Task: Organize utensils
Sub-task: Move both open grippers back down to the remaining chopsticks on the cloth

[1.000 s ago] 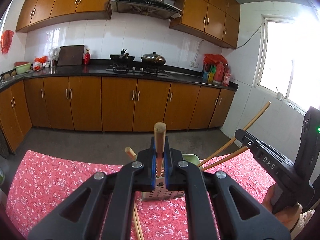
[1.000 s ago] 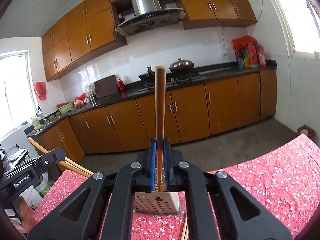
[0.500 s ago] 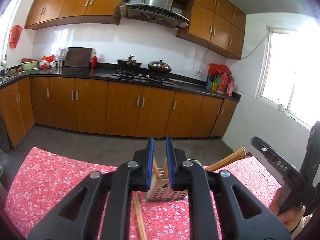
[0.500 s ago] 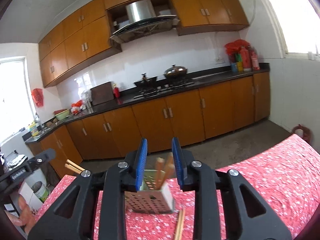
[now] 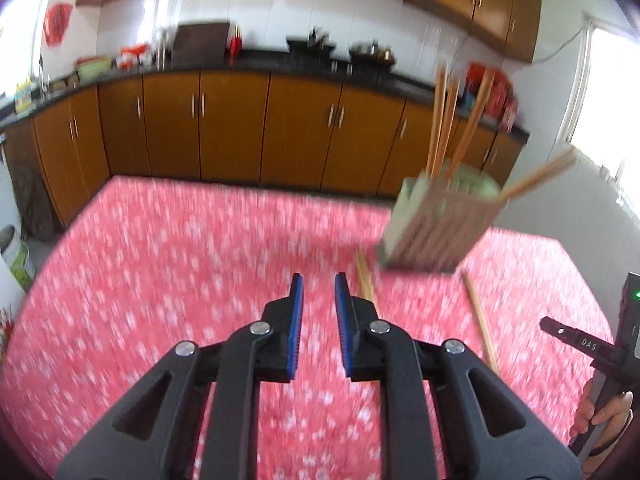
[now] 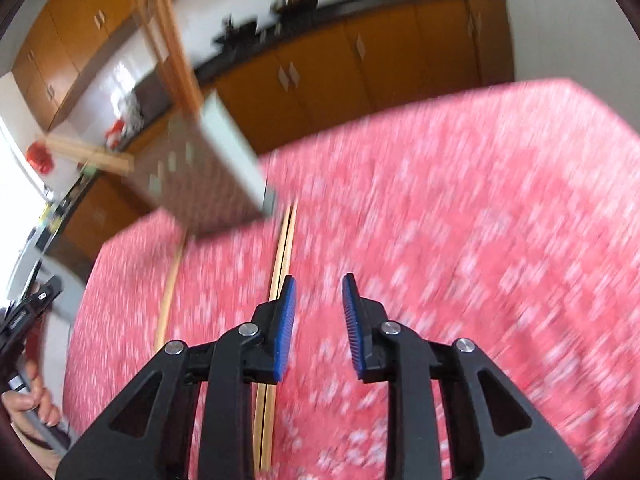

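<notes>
You've just let go with both tools: a sec ago each was clamped on a wooden stick above the holder, and both sets of jaws have just been opening, so now the left gripper (image 5: 318,284) and right gripper (image 6: 318,286) each stand slightly apart with nothing between the pads, only tablecloth (image 5: 180,248) below. Both views have also tipped down toward the table since then. My read: those two sticks are delivered, so you're heading for the next pickup.

The perforated holder (image 5: 436,228) stands near the far edge of the cloth w/ several chopsticks (image 5: 440,120) upright in it (one or two lean out sideways toward the window). Still loose on the cloth: one chopstick (image 5: 480,320) right of the holder's base, another just left of it, and in the right wrist view a pair (image 6: 282,264) lying touching, running from the holder's foot back under your left finger.

Hard to make out: heavy motion blur in both views, so the exact count in the holder is a guess. The pair's near ends are hidden behind the right tool's frame. The holder's far compartments aren't readable.
</notes>
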